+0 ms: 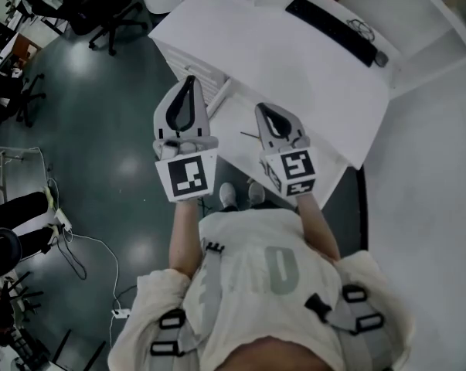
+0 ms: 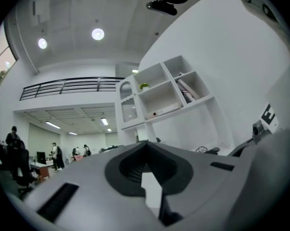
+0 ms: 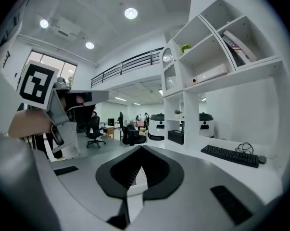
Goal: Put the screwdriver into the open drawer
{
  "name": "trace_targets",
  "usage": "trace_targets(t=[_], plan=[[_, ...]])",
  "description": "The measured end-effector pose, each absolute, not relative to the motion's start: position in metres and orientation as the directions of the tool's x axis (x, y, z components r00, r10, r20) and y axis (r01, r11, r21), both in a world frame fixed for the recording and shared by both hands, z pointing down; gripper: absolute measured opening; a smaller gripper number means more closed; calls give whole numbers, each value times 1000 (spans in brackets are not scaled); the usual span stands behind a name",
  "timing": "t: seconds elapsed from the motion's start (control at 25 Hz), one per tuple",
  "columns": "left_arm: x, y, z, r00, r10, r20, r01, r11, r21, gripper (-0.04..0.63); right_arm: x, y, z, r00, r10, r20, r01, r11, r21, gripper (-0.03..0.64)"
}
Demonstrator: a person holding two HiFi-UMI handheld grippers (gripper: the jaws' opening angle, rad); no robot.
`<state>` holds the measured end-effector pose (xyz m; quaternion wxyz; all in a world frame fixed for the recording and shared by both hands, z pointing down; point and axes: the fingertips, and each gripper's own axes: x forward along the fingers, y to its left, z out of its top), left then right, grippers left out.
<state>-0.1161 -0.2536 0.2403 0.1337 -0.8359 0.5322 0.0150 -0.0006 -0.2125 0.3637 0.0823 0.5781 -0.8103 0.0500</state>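
Both claws are pressed together on nothing: left gripper (image 1: 189, 82) and right gripper (image 1: 263, 108) are held up over the white desk (image 1: 294, 60), probably because the drop-off is done. A thin dark sliver, likely the screwdriver (image 1: 250, 136), lies on the white surface between them. I can't tell if that surface is the drawer.

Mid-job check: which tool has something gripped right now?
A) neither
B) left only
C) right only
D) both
A: the left tool and the right tool each show their jaws closed together with nothing between them.

A black keyboard (image 1: 331, 29) lies on the white desk (image 1: 279, 79).
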Motion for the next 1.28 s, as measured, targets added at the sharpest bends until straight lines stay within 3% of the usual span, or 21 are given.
trace_targets(t=[0.16,0.32,1.28], plan=[[-152,-234,268,298,-943,-150,-953,-285,-100,5,-11,-214,364,-339,-923,183,-937,349,25,4],[-168,-226,305,247,-962,-119,-965,-233,-118,5,-18,-217,367,-370,-910,188,-925,380,16,3],[-193,-217,318,178,-981,-79,-982,-172,-84,5,-30,-217,369,-422,-889,180,-902,432,21,3]])
